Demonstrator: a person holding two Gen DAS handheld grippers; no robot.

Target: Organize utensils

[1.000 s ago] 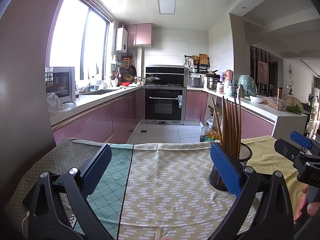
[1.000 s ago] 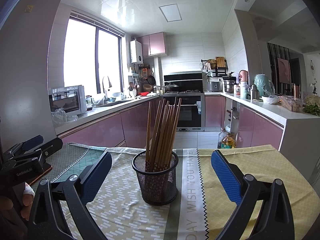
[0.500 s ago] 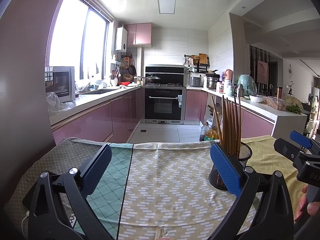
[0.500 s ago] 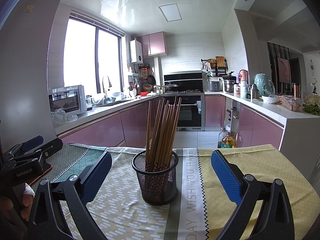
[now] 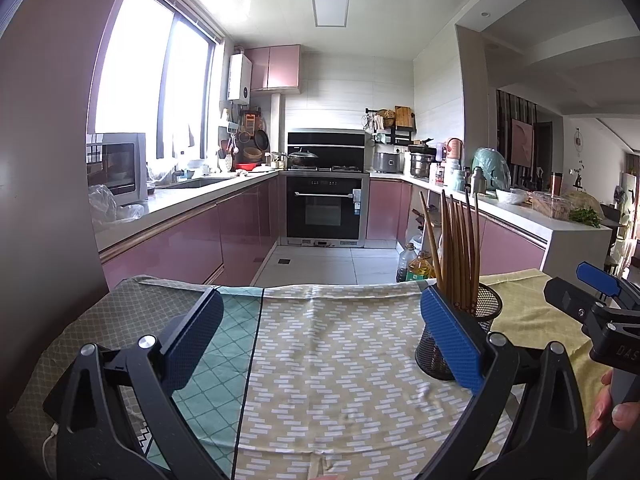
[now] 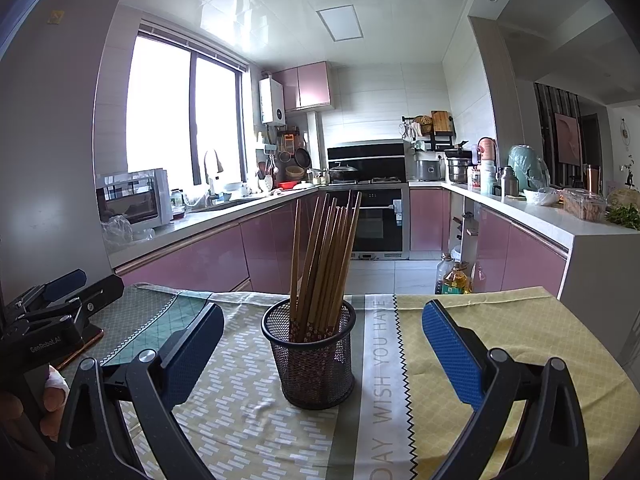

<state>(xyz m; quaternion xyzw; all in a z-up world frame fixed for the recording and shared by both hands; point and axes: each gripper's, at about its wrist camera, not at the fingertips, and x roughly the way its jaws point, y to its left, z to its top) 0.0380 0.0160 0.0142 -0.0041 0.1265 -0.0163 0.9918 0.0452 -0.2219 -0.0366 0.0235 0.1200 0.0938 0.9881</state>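
Observation:
A black mesh cup [image 6: 310, 354] stands upright on the cloth-covered table, holding several brown wooden chopsticks [image 6: 324, 260]. My right gripper [image 6: 320, 344] is open and empty, with the cup between and just beyond its blue pads [image 6: 450, 354]. In the left wrist view the cup [image 5: 486, 320] sits right of centre, partly hidden behind the right pad [image 5: 450, 340]. My left gripper [image 5: 320, 336] is open and empty over bare cloth. Each gripper shows at the edge of the other's view, the right gripper [image 5: 596, 300] and the left gripper [image 6: 60, 296].
The table carries a patchwork cloth [image 5: 328, 360] of green, beige and yellow panels. Its far edge [image 6: 472, 294] drops to the kitchen floor, where oil bottles [image 6: 454, 278] stand. Pink cabinets and counters ring the room behind.

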